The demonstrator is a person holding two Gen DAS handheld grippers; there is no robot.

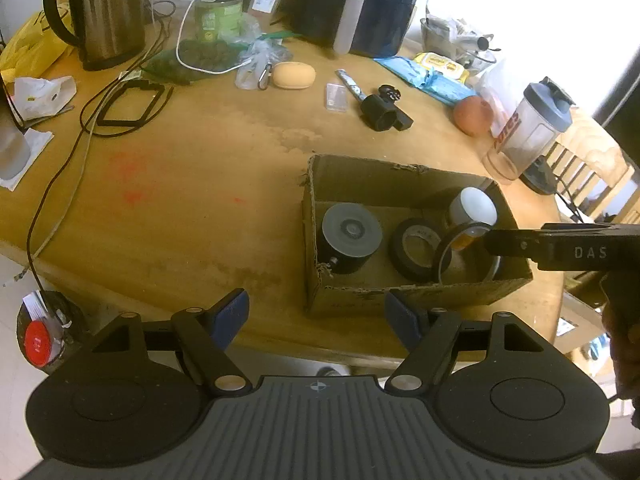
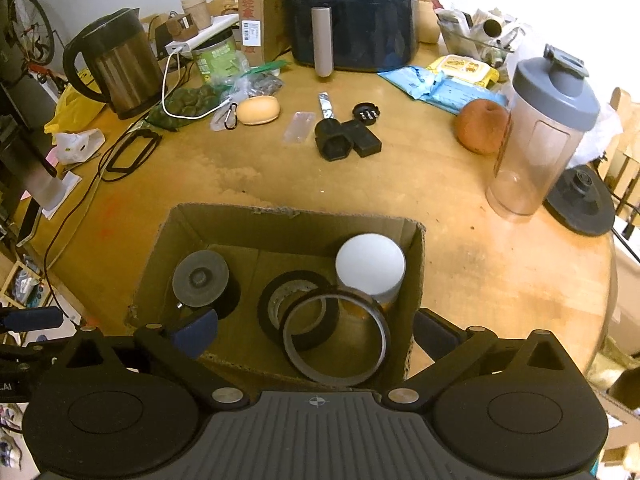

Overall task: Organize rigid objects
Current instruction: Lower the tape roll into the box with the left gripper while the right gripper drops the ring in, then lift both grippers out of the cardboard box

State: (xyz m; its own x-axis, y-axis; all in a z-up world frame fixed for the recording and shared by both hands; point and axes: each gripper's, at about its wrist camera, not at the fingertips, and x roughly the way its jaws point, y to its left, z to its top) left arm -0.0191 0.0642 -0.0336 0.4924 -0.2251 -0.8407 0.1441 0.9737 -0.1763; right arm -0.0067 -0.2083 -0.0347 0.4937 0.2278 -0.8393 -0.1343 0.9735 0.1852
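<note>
An open cardboard box (image 2: 280,216) sits on the wooden table (image 2: 480,264). Inside it stand a black cylinder with a grey top (image 2: 202,280), a black tape roll (image 2: 280,292) and a white-lidded jar (image 2: 370,266). A thin amber tape ring (image 2: 294,354) leans tilted on the black roll. My right gripper (image 2: 316,332) hangs over the box's near wall, jaws wide open around the ring, pads clear of it. The left wrist view shows one of its fingers (image 1: 520,244) reaching in over the box (image 1: 400,168). My left gripper (image 1: 316,316) is open and empty, just left of the box's near corner.
Loose on the table beyond the box are a black adapter block (image 2: 344,140), a clear plastic case (image 2: 298,130), an oval tan case (image 2: 258,110) and an orange fruit (image 2: 482,126). A shaker bottle (image 2: 536,136) stands right. Kettle (image 2: 116,68), air fryer (image 2: 352,12) and cables (image 1: 80,128) crowd the back and left.
</note>
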